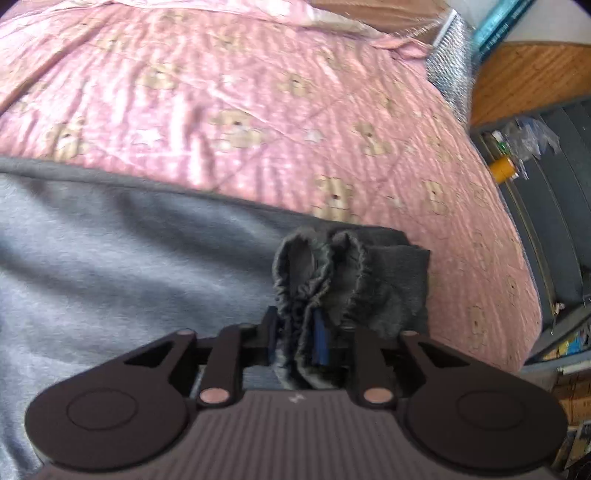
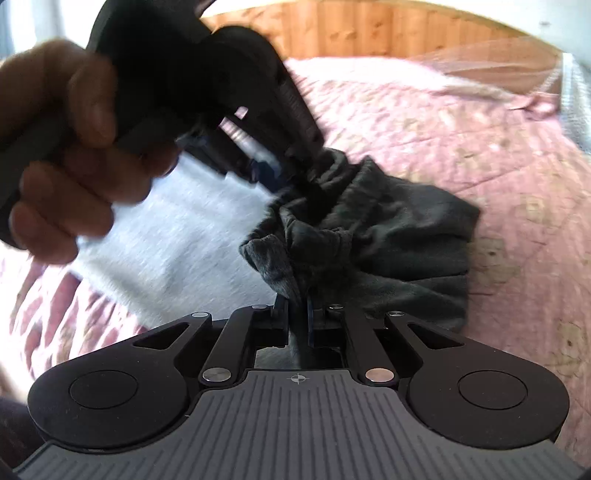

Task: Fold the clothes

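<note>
A dark grey garment (image 1: 388,280) with a gathered elastic edge lies bunched on a pink bear-print bed cover (image 1: 258,92). My left gripper (image 1: 295,326) is shut on that gathered edge, with cloth pinched between its blue pads. A larger light grey garment (image 1: 110,258) spreads out to the left. In the right wrist view, my right gripper (image 2: 297,312) is shut on another fold of the dark garment (image 2: 388,236). A hand (image 2: 74,184) holds the left gripper (image 2: 291,177) at upper left, biting the same cloth. The light grey garment (image 2: 177,240) lies beneath.
The bed's right edge drops to grey shelves (image 1: 554,221) holding clutter and an orange roll (image 1: 502,168). Silver padded foil (image 1: 450,70) stands at the bed's far corner on a wooden floor (image 1: 528,77). A wooden headboard (image 2: 351,33) runs behind the bed.
</note>
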Tool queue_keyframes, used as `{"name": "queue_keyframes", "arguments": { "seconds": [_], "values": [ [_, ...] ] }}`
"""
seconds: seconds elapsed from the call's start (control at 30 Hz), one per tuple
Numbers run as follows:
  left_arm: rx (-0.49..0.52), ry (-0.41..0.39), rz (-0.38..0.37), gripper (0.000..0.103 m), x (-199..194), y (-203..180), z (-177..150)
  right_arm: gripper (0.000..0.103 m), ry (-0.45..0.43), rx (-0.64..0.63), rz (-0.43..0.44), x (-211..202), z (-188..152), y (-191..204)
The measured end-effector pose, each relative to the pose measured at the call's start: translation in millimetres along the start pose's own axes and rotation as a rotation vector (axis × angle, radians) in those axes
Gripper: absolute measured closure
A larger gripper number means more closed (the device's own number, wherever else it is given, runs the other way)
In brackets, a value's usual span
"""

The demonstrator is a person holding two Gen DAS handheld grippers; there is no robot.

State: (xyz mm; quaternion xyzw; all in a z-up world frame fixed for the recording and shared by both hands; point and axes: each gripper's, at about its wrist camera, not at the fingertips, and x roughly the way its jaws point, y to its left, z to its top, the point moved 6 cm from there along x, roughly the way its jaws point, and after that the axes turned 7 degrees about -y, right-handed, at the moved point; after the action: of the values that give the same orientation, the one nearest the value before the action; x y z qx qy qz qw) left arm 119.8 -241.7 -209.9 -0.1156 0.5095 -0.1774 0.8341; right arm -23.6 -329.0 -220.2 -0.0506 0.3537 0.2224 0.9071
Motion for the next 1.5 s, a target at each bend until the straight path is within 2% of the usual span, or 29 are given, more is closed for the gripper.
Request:
{"name": "queue_keyframes", "arguments": {
  "seconds": [0.1,0.13,0.17,0.2,0.23,0.3,0.37,0.43,0.53,0.57,0.6,0.63,0.67,0.7,0.8,0.87,0.93,1.0,1.03,1.07,1.13,1.2,1.27,1.33,1.37,1.4,1.43,1.47,1.5],
  "values": [
    [0.033,-0.087,0.012,0.065,-27.6,0.0,14.1,0.086,0.02,0.019,0.061,-11.5,1.2,0.1],
    [0.054,-0.114,0.007,0.064,-36.6,-2.3,20.6,0.085,-0.003,0.063,0.064,-22.9,5.3,-6.4],
    [0.082,-0.134,-0.01,0.058,-45.4,-7.5,27.1,0.08,-0.03,0.118,0.06,-35.5,8.6,-15.1],
    [0.115,-0.132,-0.041,0.052,-48.7,-16.1,33.6,0.071,-0.063,0.191,0.045,-49.9,10.9,-27.3],
    [0.152,-0.111,-0.079,0.051,-47.1,-27.7,40.5,0.068,-0.091,0.269,0.022,-62.2,11.2,-41.3],
    [0.246,-0.069,-0.132,0.048,-34.0,-56.2,49.7,0.066,-0.128,0.444,-0.043,-77.5,3.3,-75.0],
    [0.378,-0.039,-0.127,0.041,-5.2,-89.4,53.0,0.066,-0.114,0.614,-0.083,-74.9,-16.1,-105.7],
    [0.499,-0.005,-0.116,0.044,25.0,-119.3,54.8,0.066,-0.086,0.704,-0.064,-61.5,-32.3,-116.5],
    [0.609,0.088,-0.068,0.049,74.3,-137.5,44.5,0.066,-0.049,0.804,-0.006,-40.4,-51.9,-122.8],
    [0.638,0.121,-0.033,0.071,87.2,-135.1,38.7,0.068,-0.036,0.825,0.015,-34.1,-57.2,-122.1],
    [0.662,0.142,-0.009,0.091,97.0,-132.0,34.6,0.093,-0.026,0.815,0.03,-30.6,-60.4,-116.8],
    [0.67,0.135,0.0,0.091,100.2,-127.9,35.1,0.095,-0.023,0.795,0.026,-31.3,-62.6,-111.2],
    [0.656,0.122,0.012,0.099,101.3,-123.3,39.5,0.095,-0.023,0.783,0.015,-34.4,-64.5,-106.7],
    [0.627,0.12,0.028,0.103,103.5,-118.1,45.0,0.096,-0.022,0.776,0.008,-38.3,-67.1,-102.5],
    [0.55,0.117,0.074,0.103,109.6,-103.3,60.2,0.096,-0.015,0.776,0.013,-51.5,-79.8,-93.1],
    [0.555,0.127,0.081,0.103,109.0,-98.7,64.9,0.096,-0.018,0.793,0.032,-55.9,-83.8,-92.9],
    [0.562,0.129,0.024,0.098,97.4,-101.2,67.2,0.095,-0.028,0.787,0.033,-58.4,-79.6,-98.1],
    [0.585,0.132,-0.054,0.077,81.4,-107.5,63.5,0.091,-0.031,0.76,0.036,-58.3,-71.3,-103.4],
    [0.633,0.131,-0.09,0.07,74.9,-112.1,59.0,0.09,-0.031,0.745,0.038,-58.1,-67.5,-105.5],
    [0.68,0.129,-0.126,0.058,68.3,-116.6,54.5,0.087,-0.026,0.726,0.044,-57.3,-64.9,-106.2],
    [0.756,0.156,-0.19,0.055,65.1,-125.1,43.6,0.084,-0.013,0.694,0.06,-54.7,-62.5,-105.5],
    [0.787,0.196,-0.192,0.056,75.3,-130.1,35.5,0.084,0.001,0.67,0.073,-51.6,-62.7,-103.5],
    [0.771,0.234,-0.188,0.056,90.4,-130.2,31.8,0.084,-0.001,0.657,0.077,-50.6,-62.3,-101.6],
    [0.748,0.279,-0.204,0.061,101.0,-132.3,26.9,0.084,-0.006,0.649,0.077,-49.8,-61.6,-99.8],
    [0.754,0.276,-0.196,0.088,101.2,-133.4,26.6,0.083,-0.005,0.645,0.07,-48.9,-61.6,-99.1],
    [0.759,0.273,-0.187,0.092,101.3,-134.6,26.4,0.084,-0.004,0.64,0.062,-47.9,-61.6,-98.4],
    [0.764,0.271,-0.179,0.093,101.5,-135.8,26.1,0.091,-0.003,0.635,0.055,-47.0,-61.5,-97.8],
    [0.753,0.263,-0.175,0.094,100.7,-136.4,29.0,0.097,0.0,0.627,0.046,-48.0,-62.2,-96.7],
    [0.715,0.247,-0.18,0.095,98.3,-136.1,36.8,0.098,0.005,0.618,0.036,-51.3,-63.8,-94.4]
  ]
}}
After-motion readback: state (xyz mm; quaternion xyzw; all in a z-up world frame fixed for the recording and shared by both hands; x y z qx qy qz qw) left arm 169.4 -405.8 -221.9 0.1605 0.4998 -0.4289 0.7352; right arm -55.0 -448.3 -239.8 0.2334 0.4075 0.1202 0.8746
